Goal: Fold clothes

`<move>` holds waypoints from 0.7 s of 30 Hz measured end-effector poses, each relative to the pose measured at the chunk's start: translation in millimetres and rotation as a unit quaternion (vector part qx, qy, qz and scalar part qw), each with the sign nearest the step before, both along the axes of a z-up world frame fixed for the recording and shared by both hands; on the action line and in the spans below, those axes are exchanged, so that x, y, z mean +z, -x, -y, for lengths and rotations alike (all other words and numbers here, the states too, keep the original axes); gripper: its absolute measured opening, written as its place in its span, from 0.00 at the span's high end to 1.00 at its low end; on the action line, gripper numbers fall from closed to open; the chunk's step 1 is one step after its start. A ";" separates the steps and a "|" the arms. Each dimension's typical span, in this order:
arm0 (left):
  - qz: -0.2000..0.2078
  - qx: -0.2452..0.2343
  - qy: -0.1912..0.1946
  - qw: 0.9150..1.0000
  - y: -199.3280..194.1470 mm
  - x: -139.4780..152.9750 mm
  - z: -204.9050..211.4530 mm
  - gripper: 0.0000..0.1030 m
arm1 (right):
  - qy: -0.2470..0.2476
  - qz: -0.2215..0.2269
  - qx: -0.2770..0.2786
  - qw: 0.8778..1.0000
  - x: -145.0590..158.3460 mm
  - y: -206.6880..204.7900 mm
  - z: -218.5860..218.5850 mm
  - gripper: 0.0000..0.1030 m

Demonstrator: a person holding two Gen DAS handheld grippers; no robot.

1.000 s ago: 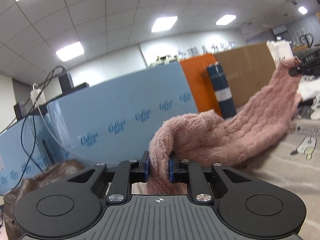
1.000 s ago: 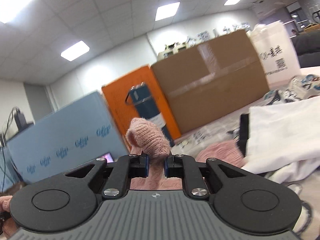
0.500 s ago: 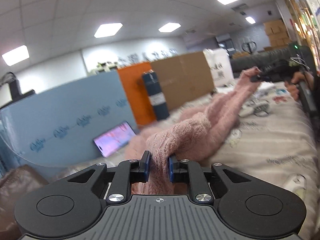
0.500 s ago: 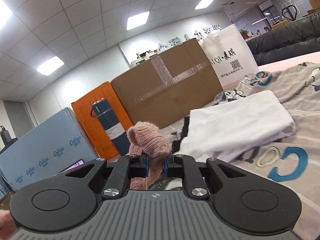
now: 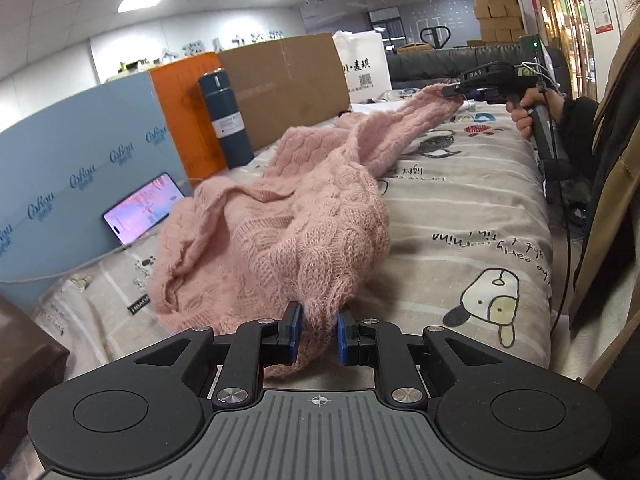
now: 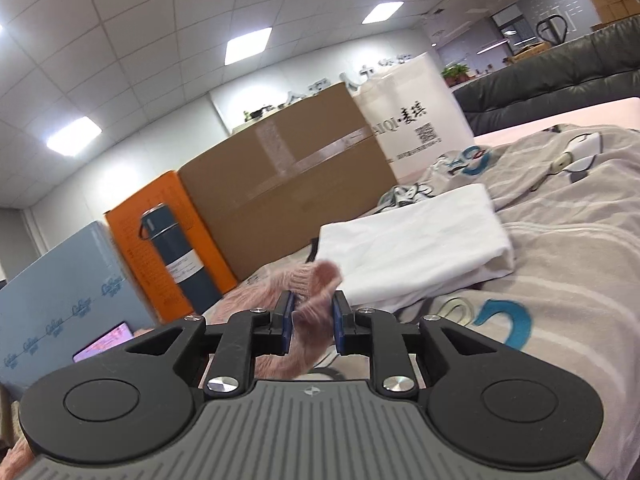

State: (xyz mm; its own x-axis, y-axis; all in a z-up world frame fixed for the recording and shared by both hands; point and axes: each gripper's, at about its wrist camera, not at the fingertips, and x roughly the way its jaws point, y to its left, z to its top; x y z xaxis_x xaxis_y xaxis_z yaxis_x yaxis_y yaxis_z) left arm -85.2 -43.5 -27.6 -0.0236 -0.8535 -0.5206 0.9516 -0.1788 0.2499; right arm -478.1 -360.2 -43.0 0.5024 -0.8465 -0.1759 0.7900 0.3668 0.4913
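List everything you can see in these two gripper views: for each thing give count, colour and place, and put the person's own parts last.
Sweater: one, pink knit, spread across the bed, one end at each gripper.
Bedsheet: one, grey-beige with cartoon prints, under everything.
Folded cloth: one, white, on the bed beyond the right gripper.
Flask: one, dark blue, upright before the orange box.
Orange box: one, behind the flask.
Cardboard box: one, brown, along the bed's far edge.
Blue box: one, pale blue, far left.
Phone: one, screen lit pink, leaning on the blue box.
White bag: one, right of the cardboard box.
Left gripper: black, jaws shut on sweater.
Right gripper: black, jaws opening, sweater cuff between them.
Hand: one, holding the right gripper's handle.
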 end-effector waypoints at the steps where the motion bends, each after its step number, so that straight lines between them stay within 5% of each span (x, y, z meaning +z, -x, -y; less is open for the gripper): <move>1: -0.009 0.000 0.002 1.000 -2.4 1.3 -0.6 0.81 | -0.001 -0.001 -0.006 1.000 0.5 2.5 -0.1 0.82; 5: -0.061 0.001 0.026 0.998 -17.0 10.0 -5.4 0.73 | -0.011 0.009 -0.036 0.999 5.1 14.7 -2.8 0.73; 10: -0.174 0.066 0.096 0.978 -52.7 27.6 -9.0 0.39 | -0.044 0.039 -0.023 0.998 22.3 16.9 -8.4 0.53; 14: -0.205 0.141 0.103 0.963 -73.1 28.4 4.0 0.38 | -0.086 0.034 0.051 0.994 37.9 -9.7 -3.0 0.35; 21: -0.211 0.245 0.087 0.942 -90.3 18.1 14.5 0.37 | -0.216 0.017 0.106 0.970 31.6 -73.4 41.7 0.33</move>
State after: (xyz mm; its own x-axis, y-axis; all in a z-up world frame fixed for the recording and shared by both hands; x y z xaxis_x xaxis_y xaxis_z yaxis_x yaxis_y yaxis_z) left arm 5.1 -58.0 -9.5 0.2223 -0.8868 -0.4051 0.9302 0.3173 -0.1843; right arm -404.7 -401.8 -11.4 0.6692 -0.5737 -0.4723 0.6999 0.2730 0.6600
